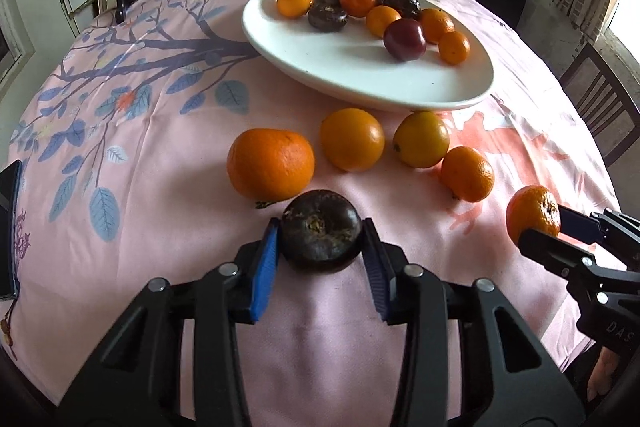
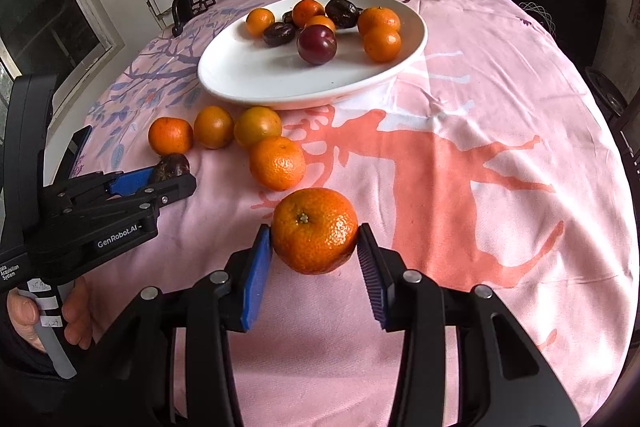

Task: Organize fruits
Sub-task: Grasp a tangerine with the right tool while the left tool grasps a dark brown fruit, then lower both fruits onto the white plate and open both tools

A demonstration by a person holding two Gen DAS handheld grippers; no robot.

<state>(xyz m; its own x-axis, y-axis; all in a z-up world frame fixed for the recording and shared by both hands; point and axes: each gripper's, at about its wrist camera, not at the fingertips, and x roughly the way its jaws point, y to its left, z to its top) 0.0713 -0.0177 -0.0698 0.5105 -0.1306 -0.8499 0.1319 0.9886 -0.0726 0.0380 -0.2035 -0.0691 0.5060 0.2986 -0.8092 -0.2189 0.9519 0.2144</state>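
Fruits are split between the white plate (image 1: 360, 83), toward the table's far edge, and the pink cloth nearer the front edge. Left gripper (image 1: 320, 239) has its jaws clamped on a dark flat fruit (image 1: 320, 235), squat axis upright, blue pads on its two sides; right gripper (image 2: 314, 239) is closed on a tangerine (image 2: 314, 229), stem facing the camera. Whether either fruit has left the cloth is hard to judge. Both loads lie straight ahead of the jaws, with the plate beyond four loose oranges (image 1: 352, 139); the left one looks nearer it.
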